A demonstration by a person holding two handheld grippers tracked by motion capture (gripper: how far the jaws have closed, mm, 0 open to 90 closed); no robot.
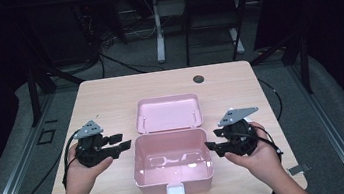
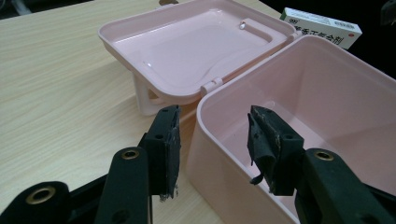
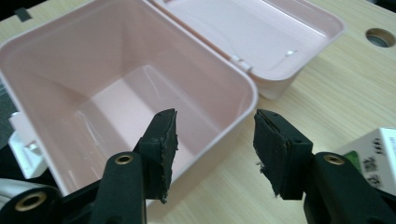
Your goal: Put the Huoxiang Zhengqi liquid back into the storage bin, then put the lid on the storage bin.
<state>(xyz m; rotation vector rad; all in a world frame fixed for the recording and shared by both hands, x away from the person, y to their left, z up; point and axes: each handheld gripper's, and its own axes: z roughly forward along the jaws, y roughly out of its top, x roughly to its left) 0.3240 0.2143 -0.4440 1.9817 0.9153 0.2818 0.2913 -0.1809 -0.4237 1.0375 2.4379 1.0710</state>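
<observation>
White-green carton (image 2: pixel 322 27): "99", Chinese characters too small to read

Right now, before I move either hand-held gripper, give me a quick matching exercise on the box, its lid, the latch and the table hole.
Things:
1. box
2. lid
3. latch
4. table hole

Descriptions:
A. white, on the near wall
B. dark and round, near the far edge
C. pink, open, nothing inside
D. swung back, lying behind the box

Pairs: 1-C, 2-D, 3-A, 4-B
</observation>
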